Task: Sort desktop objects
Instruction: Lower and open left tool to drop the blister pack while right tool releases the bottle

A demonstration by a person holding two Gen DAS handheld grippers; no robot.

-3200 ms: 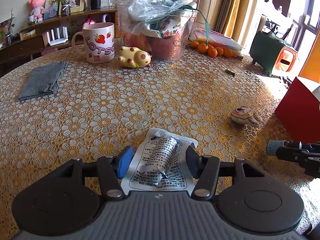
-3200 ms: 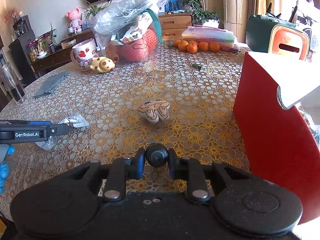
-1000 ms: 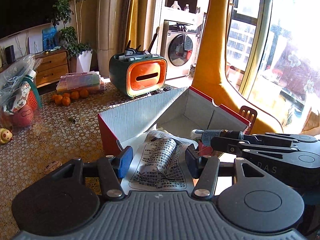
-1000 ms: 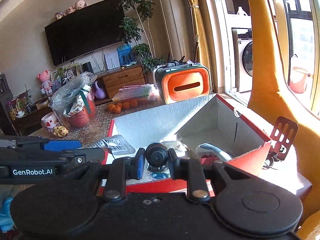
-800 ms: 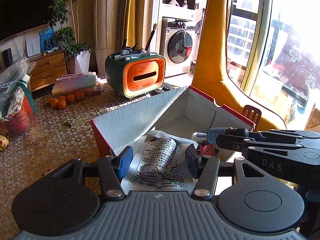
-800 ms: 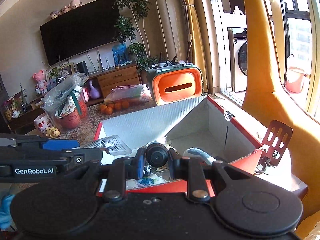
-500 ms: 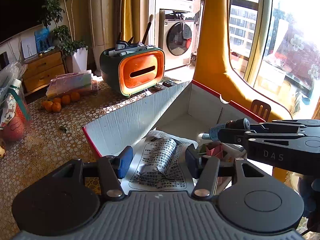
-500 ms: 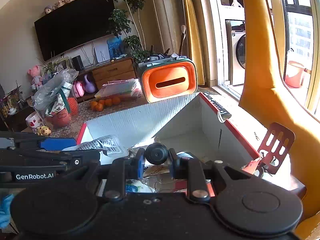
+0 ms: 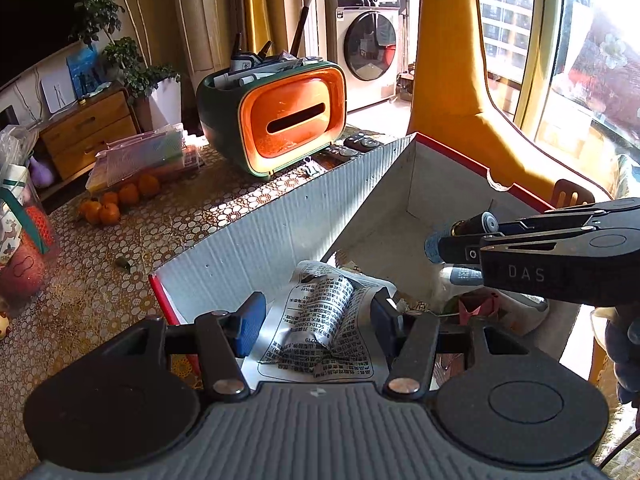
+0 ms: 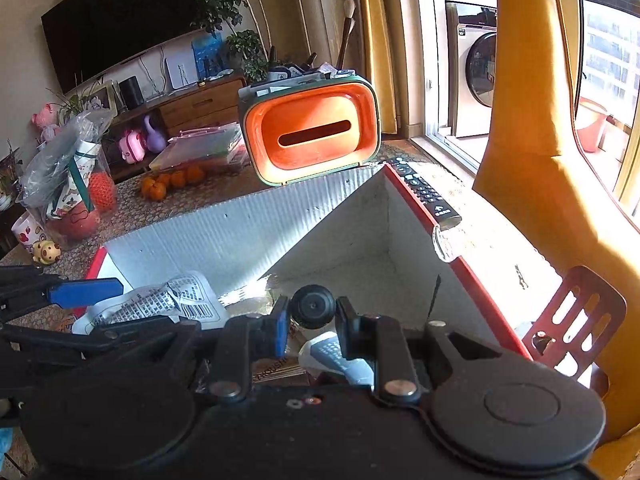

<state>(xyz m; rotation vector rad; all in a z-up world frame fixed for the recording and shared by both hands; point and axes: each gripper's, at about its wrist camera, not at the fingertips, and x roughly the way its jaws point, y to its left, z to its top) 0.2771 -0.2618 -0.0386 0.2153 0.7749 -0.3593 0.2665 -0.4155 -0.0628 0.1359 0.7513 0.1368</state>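
Both wrist cameras look steeply down along their tools, close above the open box [image 9: 280,232] [image 10: 248,236], which both views share.

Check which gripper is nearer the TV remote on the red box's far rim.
Right. The right gripper is over the red box just below the remote; the left gripper sits at the opposite corner.

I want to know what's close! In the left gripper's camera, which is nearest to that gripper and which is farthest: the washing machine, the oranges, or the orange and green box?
1. Orange and green box, straight ahead beyond the red carton.
2. Oranges, off left on the table; close call with the box.
3. Washing machine, far back by the window.
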